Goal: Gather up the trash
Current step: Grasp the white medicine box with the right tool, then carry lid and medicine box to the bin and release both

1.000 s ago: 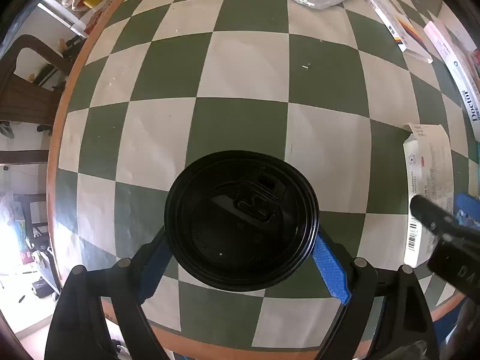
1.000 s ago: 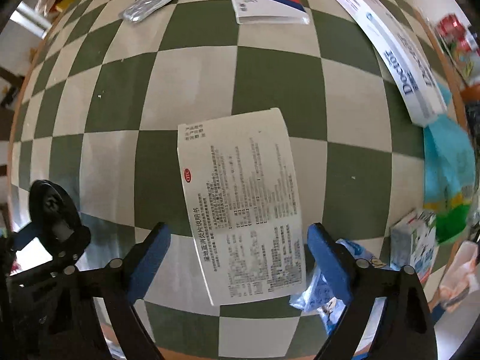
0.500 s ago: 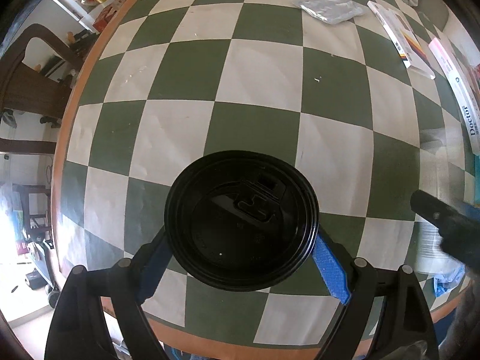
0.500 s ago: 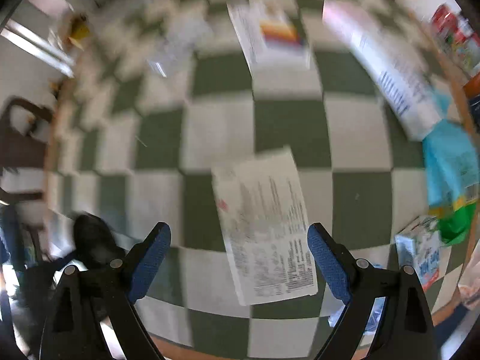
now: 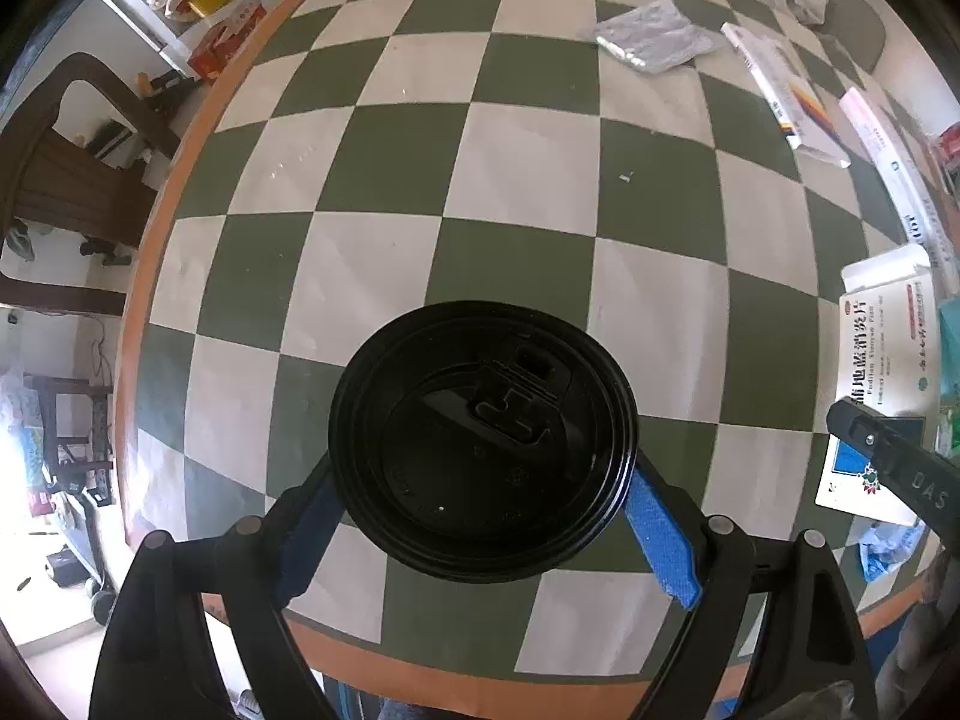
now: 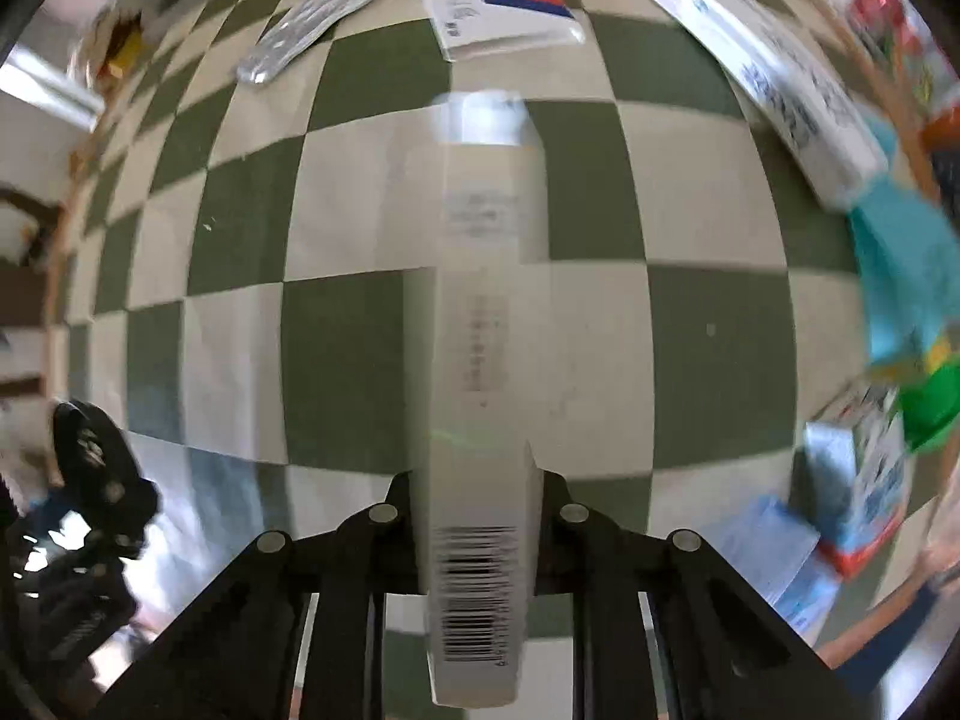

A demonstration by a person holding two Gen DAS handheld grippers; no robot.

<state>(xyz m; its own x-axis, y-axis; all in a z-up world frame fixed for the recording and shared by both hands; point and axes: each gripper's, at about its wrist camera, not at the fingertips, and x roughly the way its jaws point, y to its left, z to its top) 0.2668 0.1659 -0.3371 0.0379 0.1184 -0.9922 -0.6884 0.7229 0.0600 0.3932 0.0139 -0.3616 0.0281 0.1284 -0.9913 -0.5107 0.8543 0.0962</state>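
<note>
Filling the lower middle of the left wrist view, a black cup lid (image 5: 483, 441) sits between the blue pads (image 5: 660, 531) of the left gripper (image 5: 480, 516), which is clamped on the cup beneath it; the cup body itself is hidden under the lid. Behind it spreads a green and white checked table (image 5: 420, 138) with an orange rim. At upper right lie a foil pack (image 5: 651, 39) and, just right of it, a flat striped box (image 5: 780, 90). At the right edge a white medicine box (image 5: 882, 384) is seen face on, with the black tip of the right gripper (image 5: 894, 462) in front of its lower part. A dark wooden chair (image 5: 66, 180) stands beyond the rim at far left.

Turning to the right wrist view, blurred by motion, the right gripper (image 6: 480, 498) is drawn narrow on the box (image 6: 480, 360), seen edge on and running up the middle of the frame, a barcode at its near end. The foil pack (image 6: 306, 21) lies at upper left, the striped box (image 6: 498, 0) at top centre, and a long white carton (image 6: 756, 66) slants down the upper right. A teal bag (image 6: 906, 276) and a small printed carton (image 6: 858, 480) sit at the right edge. The left gripper (image 6: 90, 480) shows dark at lower left
</note>
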